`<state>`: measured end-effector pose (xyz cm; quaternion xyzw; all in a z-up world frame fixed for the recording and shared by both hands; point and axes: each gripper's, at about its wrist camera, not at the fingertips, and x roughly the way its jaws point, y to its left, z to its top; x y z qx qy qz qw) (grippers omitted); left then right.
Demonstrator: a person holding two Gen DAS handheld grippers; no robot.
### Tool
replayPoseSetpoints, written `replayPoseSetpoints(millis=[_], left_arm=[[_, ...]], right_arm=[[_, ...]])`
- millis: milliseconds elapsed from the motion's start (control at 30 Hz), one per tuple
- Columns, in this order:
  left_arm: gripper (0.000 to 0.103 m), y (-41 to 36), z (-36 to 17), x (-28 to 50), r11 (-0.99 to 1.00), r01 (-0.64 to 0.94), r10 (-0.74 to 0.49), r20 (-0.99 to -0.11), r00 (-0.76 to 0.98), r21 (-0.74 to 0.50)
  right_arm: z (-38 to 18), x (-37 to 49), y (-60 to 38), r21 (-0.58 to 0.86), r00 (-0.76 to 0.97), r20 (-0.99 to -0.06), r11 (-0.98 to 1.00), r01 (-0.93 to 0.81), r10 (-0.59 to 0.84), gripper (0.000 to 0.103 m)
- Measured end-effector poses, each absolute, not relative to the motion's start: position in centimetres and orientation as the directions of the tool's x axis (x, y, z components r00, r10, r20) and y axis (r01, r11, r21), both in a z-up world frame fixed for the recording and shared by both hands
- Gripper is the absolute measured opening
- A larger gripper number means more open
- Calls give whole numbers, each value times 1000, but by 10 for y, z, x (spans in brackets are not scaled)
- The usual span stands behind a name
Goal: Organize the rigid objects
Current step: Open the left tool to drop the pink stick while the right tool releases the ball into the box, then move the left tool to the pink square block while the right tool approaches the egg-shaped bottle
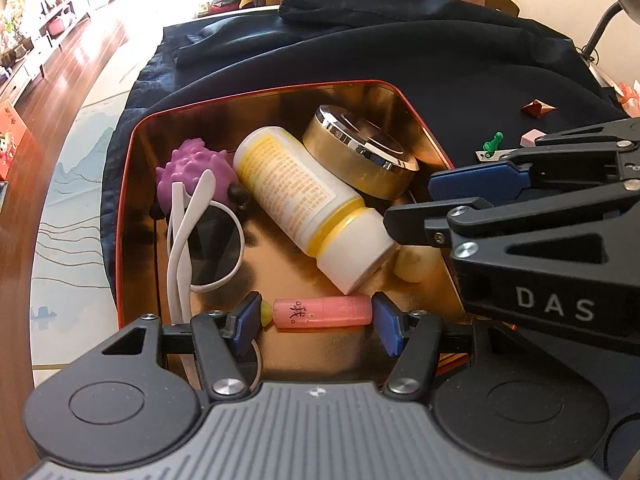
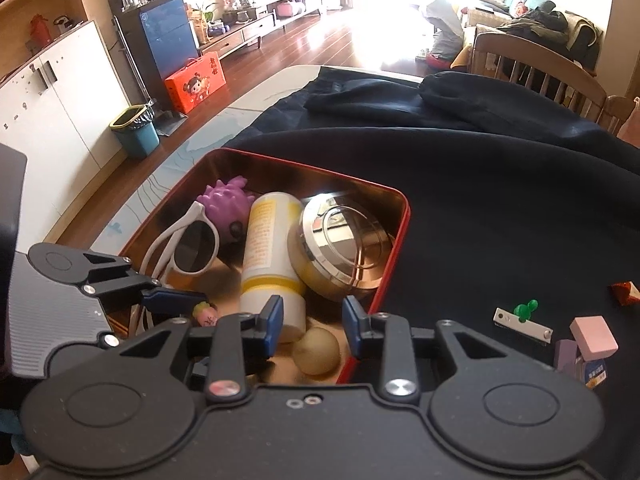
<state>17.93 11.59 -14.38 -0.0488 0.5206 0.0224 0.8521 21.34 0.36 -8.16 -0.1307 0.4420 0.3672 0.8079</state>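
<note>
While the pink tube [image 1: 322,312] lies crosswise between the blue pads of the left gripper [image 1: 316,316], it hangs low over the near edge of the red tin [image 1: 132,136], at six o'clock in the left wrist view. Its right end meets the right pad and its yellow-green tip sits against the left pad, so the jaws, about half spread, appear to clamp it endwise; whether the grip is firm is hard to judge from this angle.

Inside the tin's gold interior, a white and yellow bottle [image 1: 308,204] lies diagonally at the centre. At one o'clock from it a round gold jar with a chrome lid [image 1: 360,152] leans against the far wall. At ten o'clock sits a purple spiky toy [image 1: 192,168], and white sunglasses [image 1: 208,240] lie at eight o'clock, arms folded toward the near rim. A cream ball [image 2: 316,350] rests by the bottle's cap, near the tin's right wall.

Over that corner the right gripper [image 2: 312,320] points down with its jaws partly apart and nothing between the pads; the ball lies just below them and the bottle's cap beside the left pad.

Beyond the tin, at three o'clock in the right wrist view, a green pawn [image 2: 526,309], a small white strip [image 2: 524,326], a pink block [image 2: 594,334] and a red paper piece [image 2: 626,292] lie on the dark blue cloth [image 2: 500,200].
</note>
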Motion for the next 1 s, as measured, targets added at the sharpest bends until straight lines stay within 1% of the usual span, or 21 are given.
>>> replayPoseSetpoints(millis=[67, 167, 267, 433, 567, 667, 800, 1000], left_arm=[[60, 116, -144, 180, 994, -94, -6, -892, 452, -54], [66, 115, -144, 179, 993, -101, -5, -895, 447, -56], [70, 116, -142, 177, 993, -103, -8, -891, 454, -62], [71, 117, -137, 173, 991, -118, -6, -885, 466, -69], [76, 116, -132, 169, 989, -124, -6, -878, 478, -74], [76, 117, -129, 167, 986, -138, -15, -873, 487, -94], [79, 115, -125, 164, 984, -152, -8, -867, 498, -97], [79, 112, -117, 159, 979, -170, -10, -853, 521, -115]], right_arm=[[-80, 212, 2, 116, 341, -807, 696, -708, 482, 33], [-78, 210, -1, 126, 340, -802, 696, -707, 491, 36], [-75, 208, -4, 139, 339, -795, 696, -704, 503, 39], [-69, 203, -10, 157, 342, -781, 695, -702, 522, 48], [-63, 201, -17, 172, 345, -771, 697, -696, 535, 50], [-59, 200, -24, 187, 346, -762, 698, -691, 547, 52], [-54, 198, -32, 197, 350, -750, 695, -692, 561, 58], [-45, 195, -48, 220, 355, -727, 689, -691, 588, 66]])
